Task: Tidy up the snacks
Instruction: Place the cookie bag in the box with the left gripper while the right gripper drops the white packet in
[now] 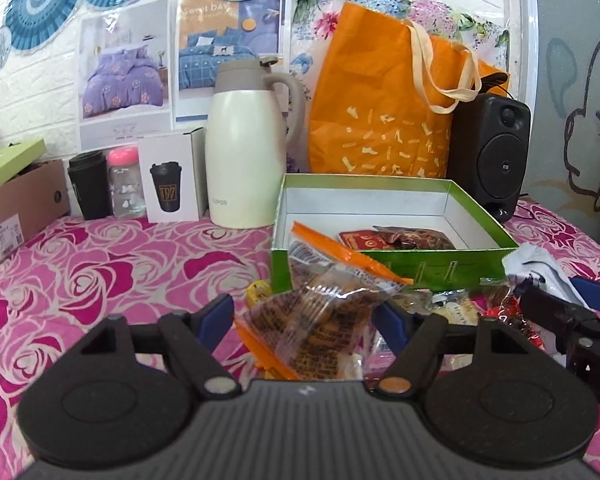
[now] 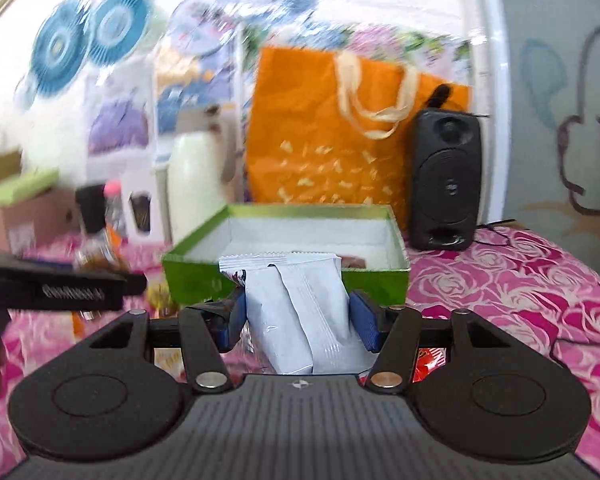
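Left tool [image 1: 306, 316] grips an orange-edged biscuit packet [image 1: 324, 320]; green box [image 1: 396, 268] just beyond holds red packets [image 1: 396, 238].

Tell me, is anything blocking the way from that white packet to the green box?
Nothing visible does. The right gripper holds the white packet just in front of the green box, whose top is open. Only the box's near wall lies between them, so the packet would likely need lifting over it.

There were two hand-held grippers, left [image 1: 306, 318] and right [image 2: 298, 320], each with one packet: an orange-edged packet [image 1: 320, 320] and a white packet [image 2: 304, 312]. One green box [image 1: 380, 272], one jug [image 1: 244, 160], one orange bag [image 1: 380, 120], one speaker [image 1: 492, 152] and two cups [image 1: 90, 184] stood there.
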The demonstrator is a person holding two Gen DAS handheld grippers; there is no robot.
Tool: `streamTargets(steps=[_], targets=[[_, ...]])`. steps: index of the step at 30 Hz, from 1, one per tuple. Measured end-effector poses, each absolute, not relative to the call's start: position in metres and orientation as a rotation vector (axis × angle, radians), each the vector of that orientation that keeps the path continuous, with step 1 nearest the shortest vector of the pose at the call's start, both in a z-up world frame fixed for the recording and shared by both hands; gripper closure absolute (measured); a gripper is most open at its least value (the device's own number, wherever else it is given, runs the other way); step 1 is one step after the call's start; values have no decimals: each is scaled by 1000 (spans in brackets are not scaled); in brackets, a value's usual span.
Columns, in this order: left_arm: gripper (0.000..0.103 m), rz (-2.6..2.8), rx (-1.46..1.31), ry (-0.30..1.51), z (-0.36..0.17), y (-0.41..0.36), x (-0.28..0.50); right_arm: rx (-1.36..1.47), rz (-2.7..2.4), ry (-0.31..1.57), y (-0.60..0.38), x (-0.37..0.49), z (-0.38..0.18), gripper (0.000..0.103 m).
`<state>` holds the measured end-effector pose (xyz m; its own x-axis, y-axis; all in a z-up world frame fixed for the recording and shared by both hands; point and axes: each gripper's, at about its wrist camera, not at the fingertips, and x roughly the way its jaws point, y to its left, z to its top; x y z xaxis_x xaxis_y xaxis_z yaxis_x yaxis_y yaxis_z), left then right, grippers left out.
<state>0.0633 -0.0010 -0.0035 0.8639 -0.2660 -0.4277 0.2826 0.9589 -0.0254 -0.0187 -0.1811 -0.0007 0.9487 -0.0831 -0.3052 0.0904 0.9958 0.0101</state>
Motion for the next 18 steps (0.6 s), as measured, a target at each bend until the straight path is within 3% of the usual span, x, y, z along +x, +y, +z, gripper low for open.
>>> streamTargets(steps=[18], targets=[[28, -271, 86, 466, -12, -20, 64, 118, -85, 328, -186, -25, -14, 11]])
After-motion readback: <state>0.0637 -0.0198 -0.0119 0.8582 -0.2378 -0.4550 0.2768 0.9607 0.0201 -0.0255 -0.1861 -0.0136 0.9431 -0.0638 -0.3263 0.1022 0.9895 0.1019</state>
